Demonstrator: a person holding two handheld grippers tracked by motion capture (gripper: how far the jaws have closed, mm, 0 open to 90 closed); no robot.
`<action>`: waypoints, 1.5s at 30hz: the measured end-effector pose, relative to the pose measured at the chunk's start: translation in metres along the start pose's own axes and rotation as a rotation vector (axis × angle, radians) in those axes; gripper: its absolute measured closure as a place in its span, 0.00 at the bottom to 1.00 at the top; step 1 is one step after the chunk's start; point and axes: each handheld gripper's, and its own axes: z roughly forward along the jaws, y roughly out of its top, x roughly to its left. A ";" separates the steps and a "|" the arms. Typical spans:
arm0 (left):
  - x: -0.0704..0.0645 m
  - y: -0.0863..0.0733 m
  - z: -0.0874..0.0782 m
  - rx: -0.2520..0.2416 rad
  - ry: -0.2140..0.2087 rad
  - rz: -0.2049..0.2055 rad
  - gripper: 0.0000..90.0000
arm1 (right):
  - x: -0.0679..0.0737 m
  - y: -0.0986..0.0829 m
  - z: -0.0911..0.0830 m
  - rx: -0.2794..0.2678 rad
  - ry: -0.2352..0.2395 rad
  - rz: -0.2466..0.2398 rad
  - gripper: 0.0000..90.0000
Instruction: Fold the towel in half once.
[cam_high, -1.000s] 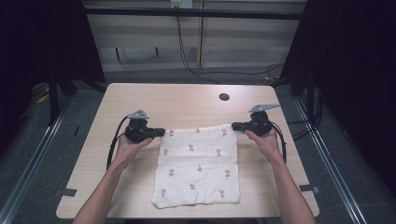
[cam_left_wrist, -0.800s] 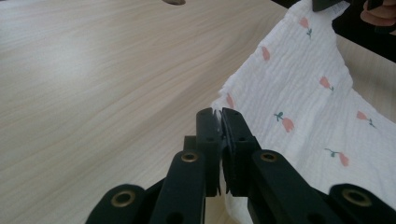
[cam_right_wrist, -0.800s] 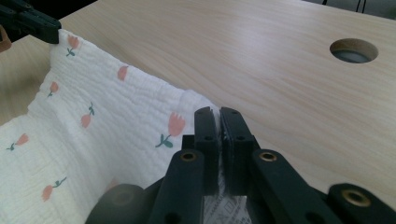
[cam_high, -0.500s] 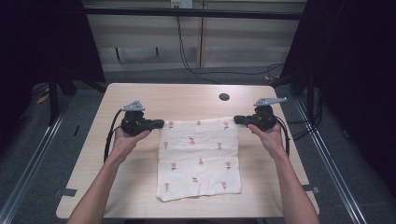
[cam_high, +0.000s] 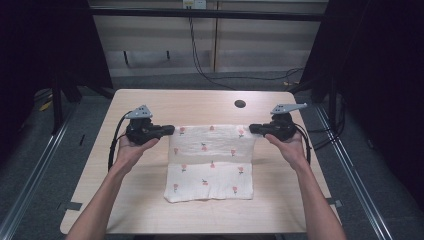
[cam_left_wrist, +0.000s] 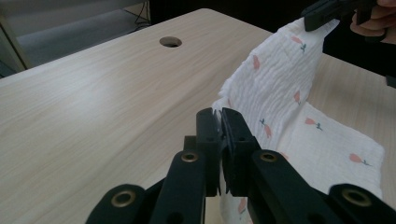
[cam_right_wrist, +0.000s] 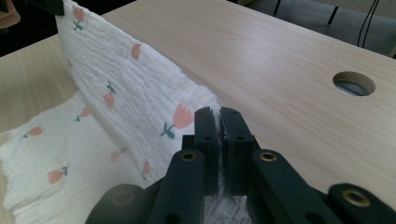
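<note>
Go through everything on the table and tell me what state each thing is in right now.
Cloth: far edge lifted off the table, near part lying flat.
Left gripper: shut on the cloth's far left corner.
Right gripper: shut on the cloth's far right corner.
Table: bare wood around the cloth, with a round hole near the far edge.

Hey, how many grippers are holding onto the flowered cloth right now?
2. The left gripper pinches the cloth at its far left corner; the right gripper pinches its far right corner, lifting that edge.
</note>
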 end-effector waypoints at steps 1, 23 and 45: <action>-0.001 0.000 -0.001 -0.006 -0.007 0.003 0.96 | 0.002 -0.001 -0.003 -0.009 0.006 -0.001 0.96; 0.013 -0.011 0.017 -0.005 -0.007 -0.059 0.96 | -0.008 0.009 0.002 -0.040 -0.023 0.047 0.96; -0.022 -0.023 -0.009 0.008 -0.027 0.062 0.96 | 0.025 -0.021 -0.010 -0.015 0.079 -0.005 0.95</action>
